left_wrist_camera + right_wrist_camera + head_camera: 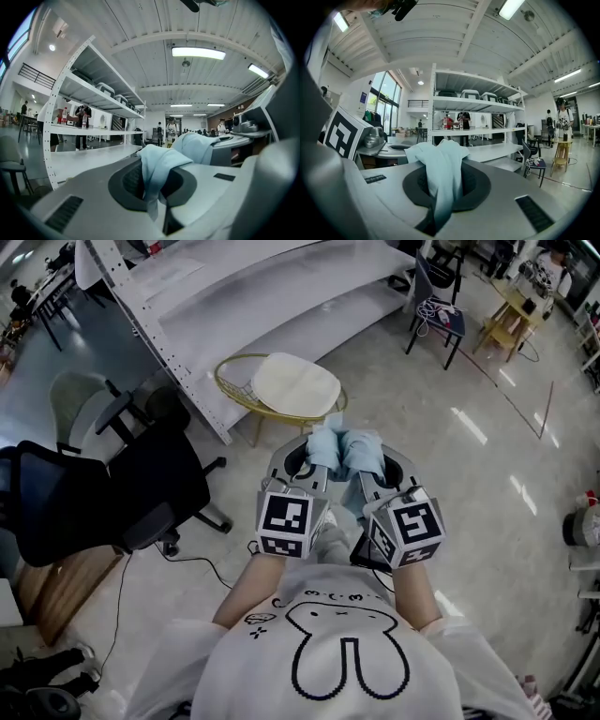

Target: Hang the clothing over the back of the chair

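Observation:
I hold a light blue piece of clothing (344, 450) bunched between both grippers, at chest height. My left gripper (311, 465) is shut on one fold of the clothing (157, 161), which sticks up out of its jaws. Close beside it, my right gripper (371, 472) is shut on another fold (440, 171). Just beyond the grippers stands a chair (231, 382) with a gold wire frame and a cream cushion (295, 385). In the left gripper view the right gripper (243, 136) shows at the right, with cloth on it.
A black office chair (103, 488) stands to the left, with a cable on the floor beside it. A long white shelf unit (234, 306) runs behind the gold chair. A dark chair (439, 310) and a wooden stool (511, 322) stand at the far right. People stand in the distance.

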A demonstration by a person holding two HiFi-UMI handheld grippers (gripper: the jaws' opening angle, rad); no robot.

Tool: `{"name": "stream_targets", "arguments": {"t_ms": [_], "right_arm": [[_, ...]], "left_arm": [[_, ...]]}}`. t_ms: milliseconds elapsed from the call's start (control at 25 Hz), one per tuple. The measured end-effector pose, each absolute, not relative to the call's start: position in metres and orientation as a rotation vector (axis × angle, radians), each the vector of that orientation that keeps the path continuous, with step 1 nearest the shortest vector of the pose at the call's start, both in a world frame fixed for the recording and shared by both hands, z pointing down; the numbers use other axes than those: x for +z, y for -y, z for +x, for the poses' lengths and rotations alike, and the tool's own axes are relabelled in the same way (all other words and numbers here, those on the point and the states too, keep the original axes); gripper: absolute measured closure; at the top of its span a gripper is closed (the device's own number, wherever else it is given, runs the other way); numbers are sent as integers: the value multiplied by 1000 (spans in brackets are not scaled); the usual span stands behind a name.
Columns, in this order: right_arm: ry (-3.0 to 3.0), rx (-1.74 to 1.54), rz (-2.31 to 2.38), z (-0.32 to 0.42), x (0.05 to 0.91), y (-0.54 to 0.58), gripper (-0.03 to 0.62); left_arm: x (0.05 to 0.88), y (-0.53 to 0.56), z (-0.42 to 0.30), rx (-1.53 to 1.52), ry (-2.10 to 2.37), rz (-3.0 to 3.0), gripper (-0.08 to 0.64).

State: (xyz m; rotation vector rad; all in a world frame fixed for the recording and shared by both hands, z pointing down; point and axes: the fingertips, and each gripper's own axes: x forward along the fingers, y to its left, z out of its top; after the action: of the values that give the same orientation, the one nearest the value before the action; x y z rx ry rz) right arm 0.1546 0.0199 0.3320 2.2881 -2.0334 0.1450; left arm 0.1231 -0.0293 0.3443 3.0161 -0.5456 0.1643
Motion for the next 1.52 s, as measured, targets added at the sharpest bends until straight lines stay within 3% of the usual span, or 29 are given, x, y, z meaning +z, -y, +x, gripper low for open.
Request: {"name": "stream_targets", "arguments": {"t_ms": [760,1520], "right_arm": [[2393,168,1898,220,347,161,580],[2504,164,1578,188,371,278,578]], "left_arm": [[367,200,163,211,1054,2849,526],[386,304,82,268,1414,2633,526]]}}
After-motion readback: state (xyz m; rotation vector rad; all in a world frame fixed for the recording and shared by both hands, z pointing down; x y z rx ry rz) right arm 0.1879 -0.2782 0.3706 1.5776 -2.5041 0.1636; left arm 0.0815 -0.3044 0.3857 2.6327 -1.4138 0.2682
